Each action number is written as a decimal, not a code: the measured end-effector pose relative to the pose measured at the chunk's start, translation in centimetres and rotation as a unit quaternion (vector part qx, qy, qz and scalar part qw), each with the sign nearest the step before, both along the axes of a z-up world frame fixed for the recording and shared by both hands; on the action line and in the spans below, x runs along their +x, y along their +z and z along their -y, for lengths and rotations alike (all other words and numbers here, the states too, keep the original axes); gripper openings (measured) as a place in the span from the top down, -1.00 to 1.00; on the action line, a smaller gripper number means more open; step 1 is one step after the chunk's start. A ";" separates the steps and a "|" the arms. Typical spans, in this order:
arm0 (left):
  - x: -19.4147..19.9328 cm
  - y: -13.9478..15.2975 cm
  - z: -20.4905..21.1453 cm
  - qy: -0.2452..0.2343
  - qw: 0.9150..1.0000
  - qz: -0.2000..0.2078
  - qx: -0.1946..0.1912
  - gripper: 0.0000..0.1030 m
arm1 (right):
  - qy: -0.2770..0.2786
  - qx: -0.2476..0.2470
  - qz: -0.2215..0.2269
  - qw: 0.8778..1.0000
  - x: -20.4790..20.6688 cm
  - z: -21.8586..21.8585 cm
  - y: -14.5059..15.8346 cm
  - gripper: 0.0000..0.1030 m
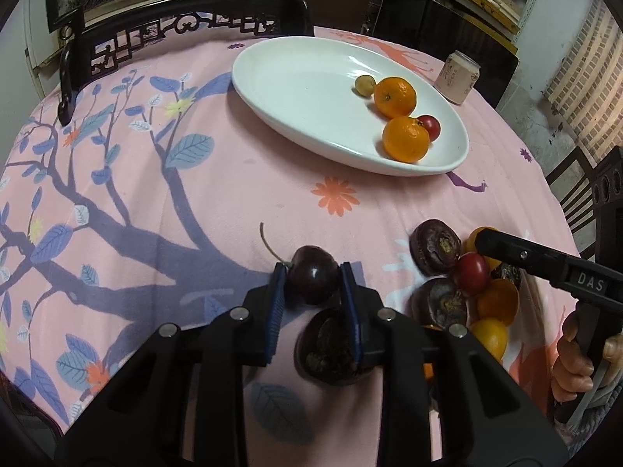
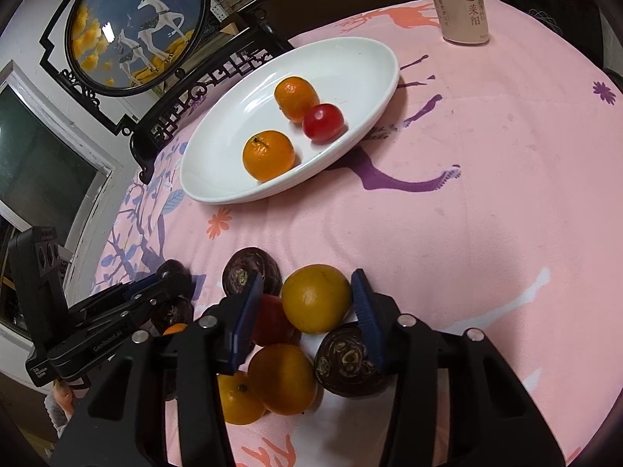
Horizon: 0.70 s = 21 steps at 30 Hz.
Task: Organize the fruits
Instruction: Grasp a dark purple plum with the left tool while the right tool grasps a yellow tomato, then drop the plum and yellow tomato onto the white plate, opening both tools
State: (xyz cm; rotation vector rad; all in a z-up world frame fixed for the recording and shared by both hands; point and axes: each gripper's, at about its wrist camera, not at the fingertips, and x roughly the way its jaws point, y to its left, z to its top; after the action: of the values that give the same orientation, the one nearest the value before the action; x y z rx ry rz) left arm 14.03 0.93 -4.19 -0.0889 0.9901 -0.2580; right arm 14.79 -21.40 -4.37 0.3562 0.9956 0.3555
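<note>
Basically left gripper [image 1: 313, 276] clamped on the cherry [image 1: 312, 273] for the plate [image 1: 296, 89] ahead, right gripper [image 2: 307, 303] spread wide around the orange [image 2: 316, 298], ready to pinch.

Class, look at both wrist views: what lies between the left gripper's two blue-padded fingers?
A dark stemmed cherry, seen in the left wrist view, between the left gripper's fingers.

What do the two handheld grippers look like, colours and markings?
Both the left gripper and right gripper are matte black plastic with blue ribbed pads on the jaws and silver round pivot pins. White lettering marks their sides. A bare hand holds the right one.
</note>
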 end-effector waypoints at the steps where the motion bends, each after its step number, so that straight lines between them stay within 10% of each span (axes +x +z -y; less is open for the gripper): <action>1: -0.1 0.2 -0.2 0.004 1.000 0.003 -0.002 0.46 | -0.004 0.000 0.000 1.000 0.0 0.1 0.0 0.27; 13: -0.5 0.9 -1.1 0.024 1.000 0.015 -0.011 0.46 | 0.001 -0.012 0.001 1.000 -0.3 0.2 0.1 0.30; 21: 2.0 6.1 -0.4 0.032 0.997 0.064 -0.003 0.46 | -0.045 -0.002 0.095 0.994 -0.2 2.0 6.4 0.30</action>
State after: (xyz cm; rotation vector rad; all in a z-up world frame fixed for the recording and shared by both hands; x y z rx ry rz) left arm 16.03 1.37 1.91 -0.1080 0.8576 -0.2058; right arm 14.56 -23.45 2.07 0.3564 0.7910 0.2992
